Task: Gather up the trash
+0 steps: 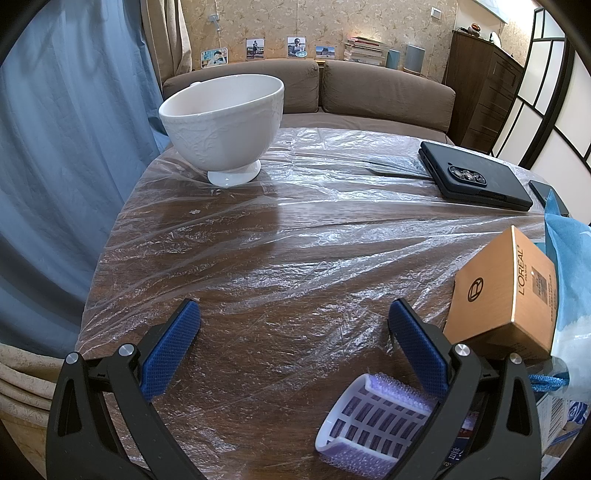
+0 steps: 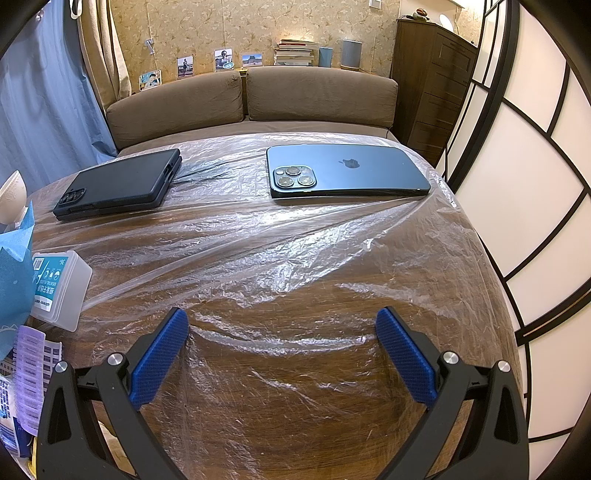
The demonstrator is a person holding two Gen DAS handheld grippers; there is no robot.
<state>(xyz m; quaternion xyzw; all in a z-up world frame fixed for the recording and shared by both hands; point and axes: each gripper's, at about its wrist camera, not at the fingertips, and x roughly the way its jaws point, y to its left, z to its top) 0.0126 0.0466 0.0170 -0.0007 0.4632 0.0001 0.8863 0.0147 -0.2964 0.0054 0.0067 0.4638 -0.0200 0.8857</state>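
Both claws, left (image 1: 293, 334) and right (image 2: 282, 341), hang spread wide and empty over the plastic-covered surface (image 2: 295, 387). Only the left view shows the lilac hair roller (image 1: 373, 417) beside its right finger, the copper L'Oréal box (image 1: 506, 291), and farther off the white bowl (image 1: 225, 125). Only the right view shows the translucent floss box (image 2: 61, 290) and, farther, the blue phone (image 2: 347, 170); both show the black cased phone (image 1: 476, 177).

Brown sofa (image 2: 251, 99) behind the plastic-covered wooden surface (image 2: 295, 387). Above the sofa, a ledge with photographs (image 2: 223, 59) and stacked books (image 2: 295, 51) against floral wallpaper (image 2: 258, 26). Blue curtain (image 1: 62, 147) left of the sofa; dark wooden cabinet (image 2: 432, 85) and a white panelled screen (image 2: 528, 184) to its right.
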